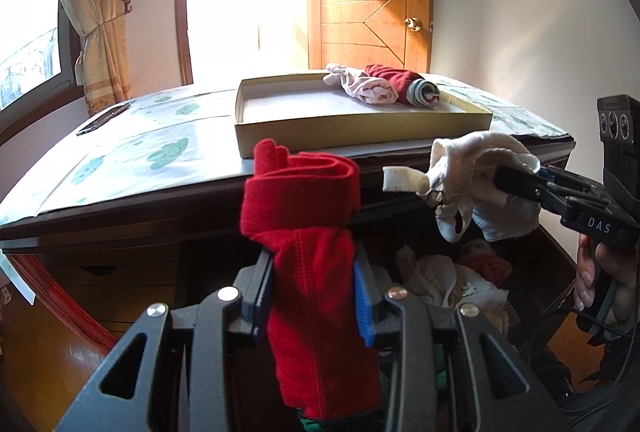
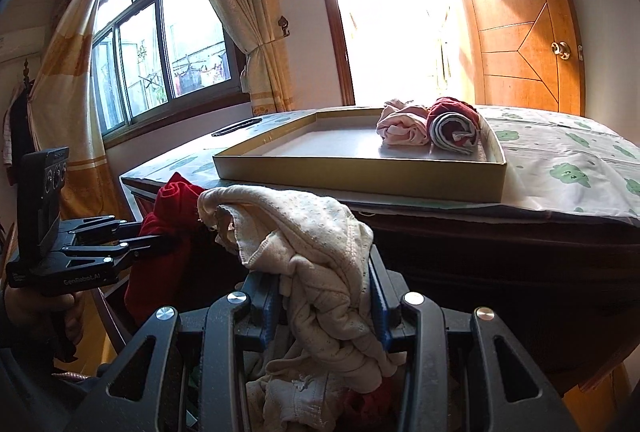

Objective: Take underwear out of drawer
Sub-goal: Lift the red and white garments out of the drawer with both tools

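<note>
The left claw (image 1: pixel 314 296) is clenched on a rolled red underwear (image 1: pixel 308 232) and holds it upright above the open drawer (image 1: pixel 532 272), in front of the worktop (image 1: pixel 120 159). On the worktop stands a shallow cardboard tray (image 1: pixel 360 139); in its far right corner lie a pale piece (image 1: pixel 360 83) and a red striped roll (image 1: pixel 408 85), touching each other. At the right, the right claw (image 2: pixel 326 296) is grasping a crumpled cream underwear (image 2: pixel 316 256), also lifted over the drawer, where more clothes (image 1: pixel 452 280) lie.
</note>
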